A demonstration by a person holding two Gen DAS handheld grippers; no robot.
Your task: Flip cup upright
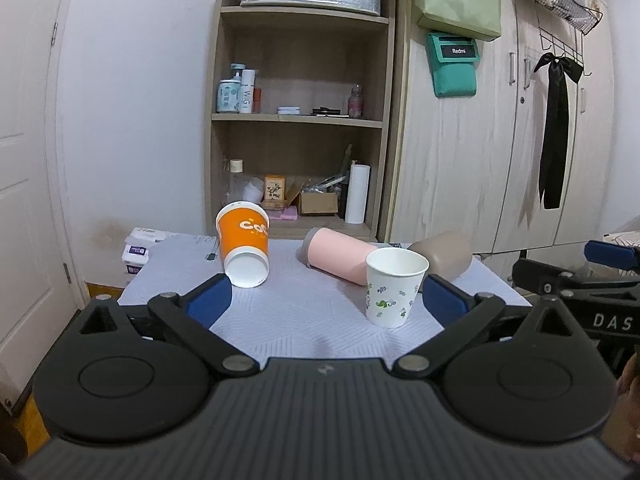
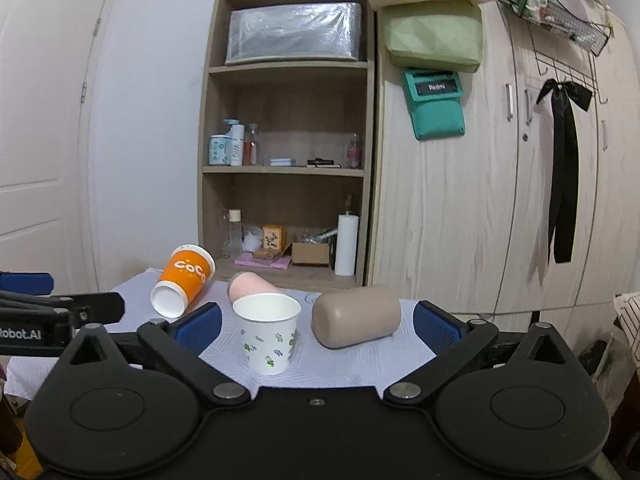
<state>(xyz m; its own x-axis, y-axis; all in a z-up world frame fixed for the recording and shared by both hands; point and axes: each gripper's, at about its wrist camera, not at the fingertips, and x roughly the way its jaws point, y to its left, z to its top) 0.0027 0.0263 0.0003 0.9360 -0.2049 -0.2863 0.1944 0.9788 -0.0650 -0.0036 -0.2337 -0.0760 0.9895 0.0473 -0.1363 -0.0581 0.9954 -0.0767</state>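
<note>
**Both Grippers Spread, Four Cups on the Desk**

Nearest the lens in each wrist view is the black gripper body, which fills the lower frame and hides the near edge of the desk (image 1: 304, 320). The left gripper (image 1: 326, 300) has its fingers (image 1: 208, 300) spread wide, holding nothing. The right gripper (image 2: 318, 322) is likewise spread, with its fingers (image 2: 438, 326) apart and nothing between them. Each gripper appears at the edge of the other's view, cut off by the frame.

Cup positions:

- White cup (image 1: 394, 286), floral print: upright, mouth up, nearest both grippers. In the left view its lower right side sits just beside the right blue pad; contact cannot be confirmed.
- Orange cup (image 1: 244, 244): lying tilted, on the left of the desk, white base toward the cameras. Its printed lettering is only partly readable in the left view.
- Pink cup (image 1: 340, 256): on its side behind the white cup. The right view shows only its rounded end (image 2: 250, 284); the rest is hidden by the white cup (image 2: 268, 332).
- Tan cup (image 2: 356, 320): on its side at the right of the desk, closed end toward the right camera. In the left view it is partly hidden behind the white and pink cups, and its mouth is not visible.

Behind the desk stand a shelf (image 1: 300, 120) and a wardrobe (image 1: 480, 160). Small shelf items are too small to identify.
</note>
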